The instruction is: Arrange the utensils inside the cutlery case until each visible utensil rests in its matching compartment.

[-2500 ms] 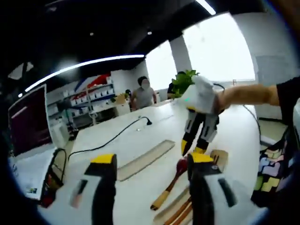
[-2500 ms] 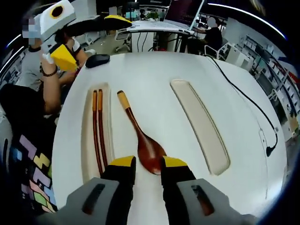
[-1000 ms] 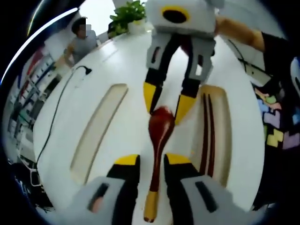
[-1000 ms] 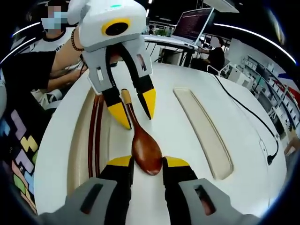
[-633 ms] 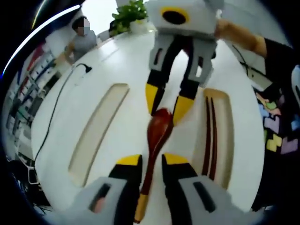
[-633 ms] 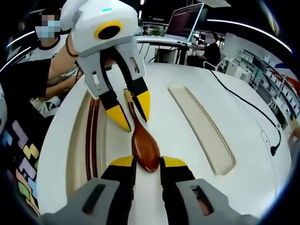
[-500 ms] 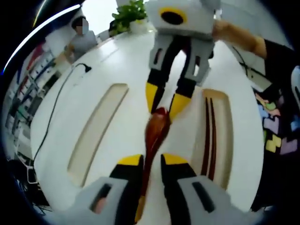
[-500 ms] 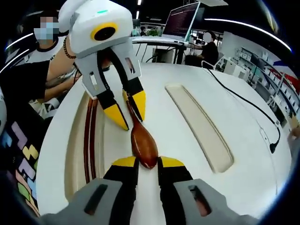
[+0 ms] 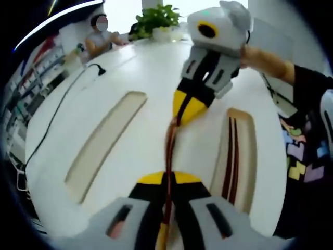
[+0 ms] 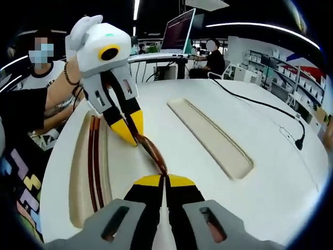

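A dark red wooden spoon [image 9: 169, 143] is held edge-on above the white table, gripped at both ends. My left gripper [image 9: 166, 178] is shut on its handle, and my right gripper [image 9: 186, 107] is shut on its bowl end. In the right gripper view the spoon [image 10: 154, 151] runs from my right gripper [image 10: 165, 180] up to my left gripper [image 10: 131, 125]. Two brown chopsticks [image 9: 231, 151] lie in a long beige tray [image 9: 247, 161]; the chopsticks [image 10: 94, 161] and their tray [image 10: 78, 172] sit left of the spoon. A second beige tray [image 9: 101, 148] [image 10: 208, 138] lies empty.
A black cable [image 9: 57, 120] [image 10: 260, 104] crosses the table beyond the empty tray. A green plant [image 9: 161, 15] stands at the far edge. A person's arm [image 9: 270, 57] holds the right gripper. People sit at desks with a monitor [image 10: 179, 28] behind.
Both grippers have shut on the spoon, which lay flat between open jaws before. The spoon now stands on edge and is raised off the table.
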A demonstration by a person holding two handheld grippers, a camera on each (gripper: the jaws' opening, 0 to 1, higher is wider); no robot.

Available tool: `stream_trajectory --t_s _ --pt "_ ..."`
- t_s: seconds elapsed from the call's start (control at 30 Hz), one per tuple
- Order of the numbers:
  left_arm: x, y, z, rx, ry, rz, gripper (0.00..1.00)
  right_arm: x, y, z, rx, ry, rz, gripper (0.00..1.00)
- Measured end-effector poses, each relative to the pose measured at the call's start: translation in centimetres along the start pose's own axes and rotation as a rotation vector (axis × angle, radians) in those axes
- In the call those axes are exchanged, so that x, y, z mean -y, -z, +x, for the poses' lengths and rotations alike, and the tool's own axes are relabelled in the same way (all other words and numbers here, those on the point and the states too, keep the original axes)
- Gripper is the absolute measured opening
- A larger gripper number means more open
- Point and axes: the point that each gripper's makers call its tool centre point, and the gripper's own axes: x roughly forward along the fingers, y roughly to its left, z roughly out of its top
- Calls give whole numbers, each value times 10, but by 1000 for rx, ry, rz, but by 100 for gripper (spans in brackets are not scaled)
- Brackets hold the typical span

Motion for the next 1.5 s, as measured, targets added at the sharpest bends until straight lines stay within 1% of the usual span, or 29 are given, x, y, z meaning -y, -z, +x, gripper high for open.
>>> stream_trajectory --t_s 0.17,0.27,0.33,0.4,0.43,0.5,0.57,0.63,0.67,0.7,0.73,0.87,0.93,1.03,1.17,1.27,1.37,1.43,1.5 --pt "1 -6 -4 17 9 4 4 -2 -4 -8 51 21 1 1" --pt "5 -12 -7 40 23 12 4 1 -8 -12 83 42 13 8" --pt "5 -14 -9 37 17 17 4 0 -10 -16 97 41 7 8" --pt "6 -16 -11 39 16 8 4 -6 -16 -21 143 29 3 8" --pt "7 -17 -12 39 22 6 4 -7 -19 -23 162 34 4 8" --pt "13 -18 -14 32 46 8 4 -11 -22 -27 183 37 -11 9" --pt "17 -23 -16 39 54 17 4 -17 -23 -30 191 39 -27 9" --pt "21 -26 -18 38 60 19 4 -20 -26 -33 193 33 -49 3" --pt "24 -27 -20 29 67 30 4 -12 -28 -35 186 36 -30 3" --pt "28 -29 -23 33 76 33 4 -13 -29 -38 188 43 3 3" --pt "31 -29 -25 33 86 38 4 -18 -30 -42 191 45 -8 3" --pt "46 -35 -31 60 102 41 5 -30 -31 -58 228 105 -65 3" --pt "54 -36 -29 74 108 57 4 -35 -26 -61 223 108 -67 3" --pt "68 -31 -26 79 139 81 5 -47 -17 -65 200 94 -46 3" --pt "80 -27 -26 99 174 71 5 -64 -10 -72 191 94 -68 3" --pt "85 -22 -25 109 164 102 6 -73 -7 -72 194 80 -59 3" --pt "86 -18 -25 112 155 111 7 -79 -4 -70 191 61 -12 3" --pt "86 -15 -25 122 144 125 7 -81 -1 -68 177 51 51 3" --pt "86 -12 -25 124 142 129 7 -82 -1 -66 180 24 82 3"
